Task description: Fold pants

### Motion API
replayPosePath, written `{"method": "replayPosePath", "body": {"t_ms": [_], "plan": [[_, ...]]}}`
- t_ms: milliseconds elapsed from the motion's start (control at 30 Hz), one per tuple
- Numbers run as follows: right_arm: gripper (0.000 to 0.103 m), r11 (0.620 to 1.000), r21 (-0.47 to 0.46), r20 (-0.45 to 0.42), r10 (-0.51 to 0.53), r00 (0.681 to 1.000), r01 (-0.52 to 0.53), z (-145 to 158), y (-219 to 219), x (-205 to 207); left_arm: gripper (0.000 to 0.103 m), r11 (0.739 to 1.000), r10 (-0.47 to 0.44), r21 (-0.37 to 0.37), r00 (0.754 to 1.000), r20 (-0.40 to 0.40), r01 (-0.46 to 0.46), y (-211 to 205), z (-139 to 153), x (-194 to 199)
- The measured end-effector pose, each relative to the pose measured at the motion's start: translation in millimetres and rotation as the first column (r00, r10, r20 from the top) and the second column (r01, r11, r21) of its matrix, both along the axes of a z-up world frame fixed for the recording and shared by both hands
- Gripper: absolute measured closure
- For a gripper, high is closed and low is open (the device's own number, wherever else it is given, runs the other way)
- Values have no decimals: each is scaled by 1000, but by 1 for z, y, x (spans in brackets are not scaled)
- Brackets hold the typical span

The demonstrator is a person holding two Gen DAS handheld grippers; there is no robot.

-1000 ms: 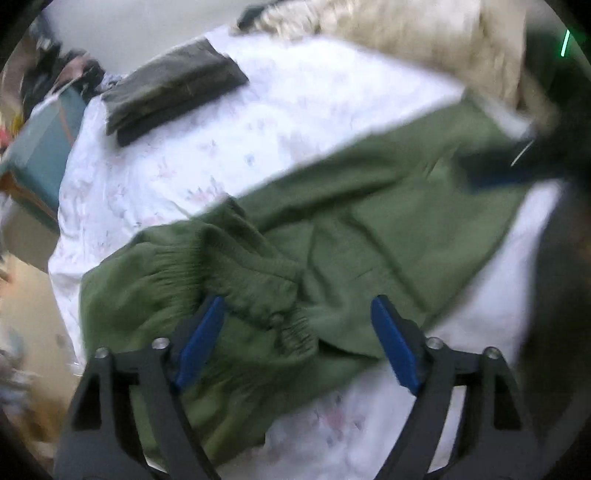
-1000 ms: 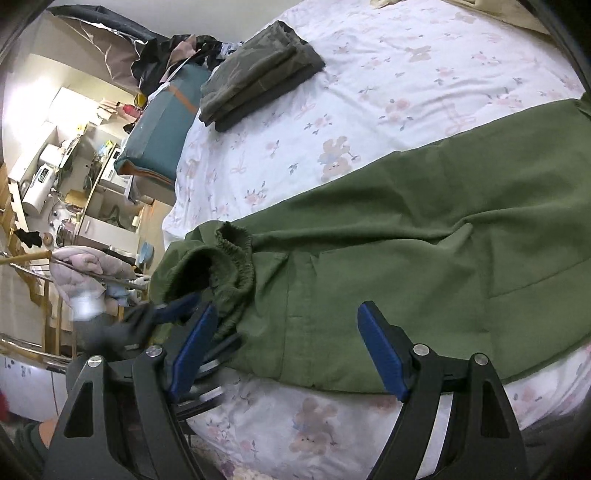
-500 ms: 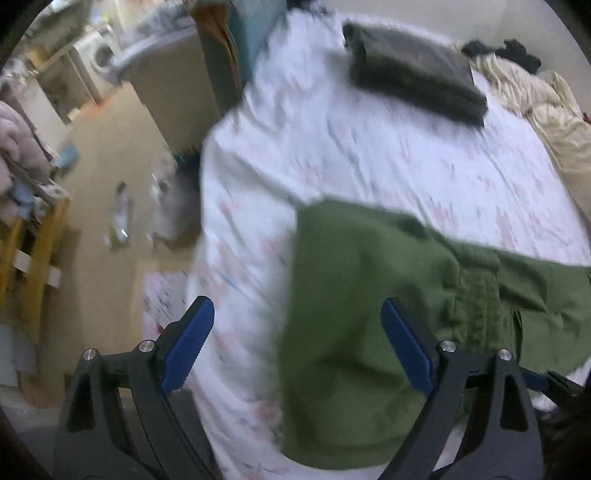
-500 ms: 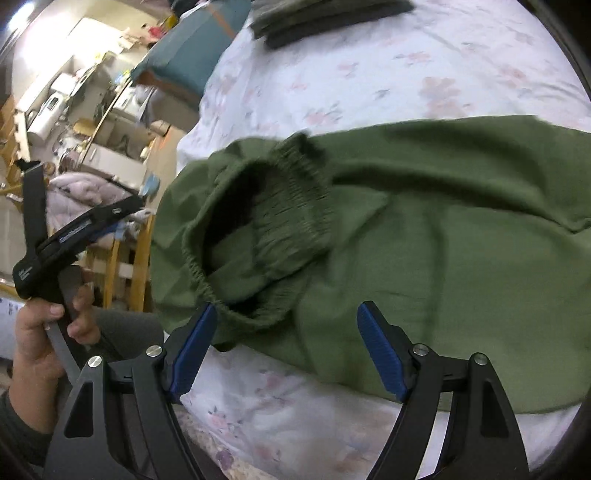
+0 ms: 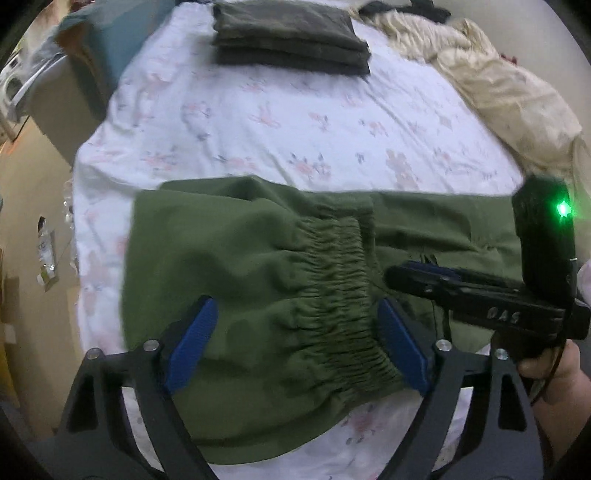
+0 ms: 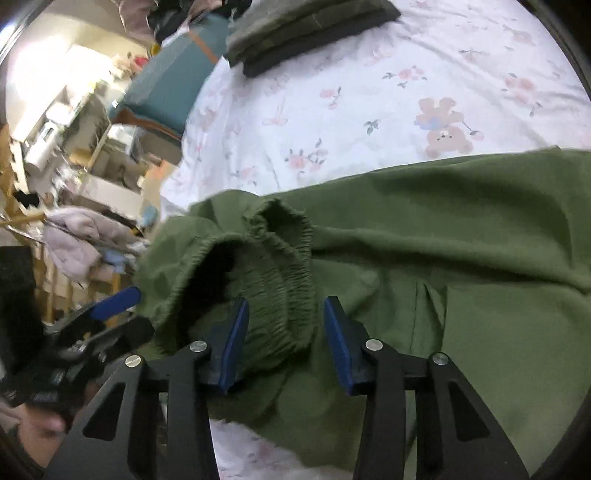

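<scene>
Green pants [image 5: 258, 266] lie spread across the near edge of a bed covered by a white sheet with pink flowers and teddy bears [image 5: 295, 122]. Their gathered elastic waistband [image 5: 340, 288] is folded back over the seat of the pants, and the legs run off toward your right.

Your left claw [image 5: 295, 343] hovers low over the waistband end. Its jaws stand wide apart with their blue pads [image 5: 192, 343] on either side of the fabric, and they grip nothing. The waistband runs up between the pads, nearer the right-hand one.

In the right wrist view, your right claw [image 6: 282, 339] is about halfway open. Its blue pads [image 6: 232, 343] sit on either side of the ruffled edge of the waistband [image 6: 280, 280], which curls open like a sleeve mouth. The left pad presses against the cloth; the right pad looks just clear of it, so the claw has not closed on the pants [image 6: 461, 229].

From the left wrist view, your right claw [image 5: 424, 269] reaches in from the right, just beside the waistband, with a green light glowing on its body. From the right wrist view, your left claw [image 6: 110, 306] shows at the lower left, beside the pants' edge.

At the far side of the bed rests a stack of folded dark clothes [image 5: 291, 33]. A crumpled cream blanket [image 5: 498, 85] lies along the far right.
</scene>
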State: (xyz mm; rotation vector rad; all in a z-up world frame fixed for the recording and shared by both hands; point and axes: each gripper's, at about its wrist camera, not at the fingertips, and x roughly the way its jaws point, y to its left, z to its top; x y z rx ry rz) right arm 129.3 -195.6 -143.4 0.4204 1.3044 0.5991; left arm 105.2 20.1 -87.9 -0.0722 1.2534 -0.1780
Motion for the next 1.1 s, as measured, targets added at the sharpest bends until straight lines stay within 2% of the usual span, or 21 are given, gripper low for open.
{"method": "replayPosePath", "body": {"t_ms": [33, 67, 100, 167, 200, 233, 300, 367, 500, 600, 633, 667, 700, 733, 767, 933, 1100], "plan": [[65, 1000, 7, 5, 29, 1000, -29, -1, 5, 0, 23, 1000, 4, 13, 1000, -3, -3, 0, -1, 1], [89, 997, 15, 11, 78, 997, -78, -3, 12, -2, 28, 1000, 12, 24, 1000, -7, -12, -1, -3, 3], [91, 995, 1, 24, 100, 995, -100, -2, 16, -3, 33, 1000, 14, 23, 1000, -16, -14, -1, -5, 5], [94, 990, 1, 67, 138, 988, -138, 4, 17, -10, 69, 1000, 22, -5, 999, -40, -22, 3, -9, 8], [96, 989, 15, 71, 143, 987, -145, 7, 16, -13, 78, 999, 21, -27, 998, -64, -22, 5, -13, 10], [96, 988, 23, 73, 150, 986, -152, 9, 13, -15, 96, 999, 23, -40, 997, -80, -27, 7, -15, 10], [97, 984, 20, 92, 175, 980, -178, 15, 12, -20, 97, 998, 35, -47, 997, -72, -39, 12, -13, 11], [98, 977, 15, 110, 208, 972, -211, 20, 15, -26, 97, 994, 57, -85, 996, -67, -62, 16, -9, 12], [99, 955, 78, 147, 274, 951, -287, 32, 27, -38, 97, 984, 108, -139, 994, -33, -112, 26, 1, 12], [99, 928, 102, 188, 335, 923, -358, 40, 41, -49, 94, 976, 119, -176, 990, -71, -130, 26, -5, 14], [99, 922, 109, 190, 347, 918, -371, 40, 44, -51, 89, 972, 124, -188, 988, -92, -140, 25, -8, 15], [99, 917, 113, 193, 357, 914, -382, 41, 47, -53, 72, 971, 130, -190, 986, -102, -148, 25, -10, 16], [99, 913, 112, 195, 367, 910, -392, 40, 50, -54, 61, 969, 137, -193, 985, -108, -156, 24, -10, 17], [99, 909, 112, 195, 375, 906, -401, 40, 51, -56, 43, 967, 144, -194, 984, -107, -163, 24, -10, 17], [99, 907, 107, 197, 383, 902, -408, 40, 53, -58, 36, 967, 150, -194, 984, -99, -167, 22, -9, 17], [99, 905, 93, 193, 392, 900, -414, 39, 56, -59, 35, 988, 88, -121, 991, -99, -100, -2, -16, 19], [99, 902, 106, 182, 396, 900, -419, 38, 58, -59, 36, 992, 94, -73, 991, -97, -102, -14, -28, 21]]}}
